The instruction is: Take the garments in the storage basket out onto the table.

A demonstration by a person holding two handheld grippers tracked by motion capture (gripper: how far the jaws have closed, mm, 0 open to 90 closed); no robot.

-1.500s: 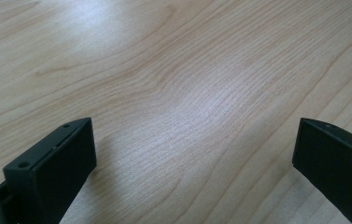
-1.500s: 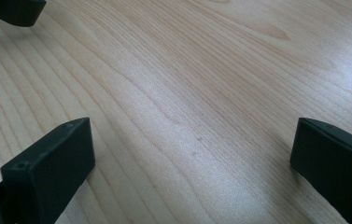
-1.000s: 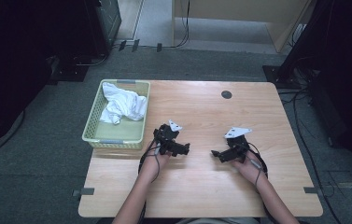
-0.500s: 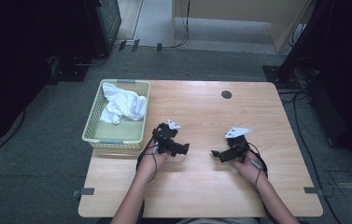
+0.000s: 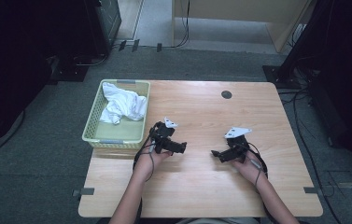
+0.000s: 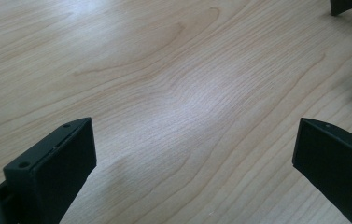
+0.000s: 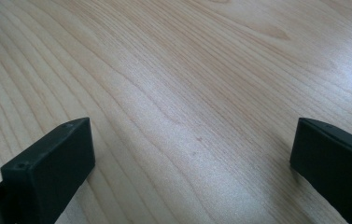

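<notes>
Little has moved since a second ago: the left gripper (image 5: pixel 183 147) has only edged slightly toward the basket (image 5: pixel 96 130). Both grippers (jaws spread wide, empty) hover over bare table (image 5: pixel 201 186). The white cloth (image 5: pixel 122 105) lies in the basket, up-left, nearer the left gripper than the right gripper (image 5: pixel 214 153).

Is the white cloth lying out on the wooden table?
No, the white cloth sits crumpled inside the green basket at the table's left edge, not on the bare wood.
</notes>
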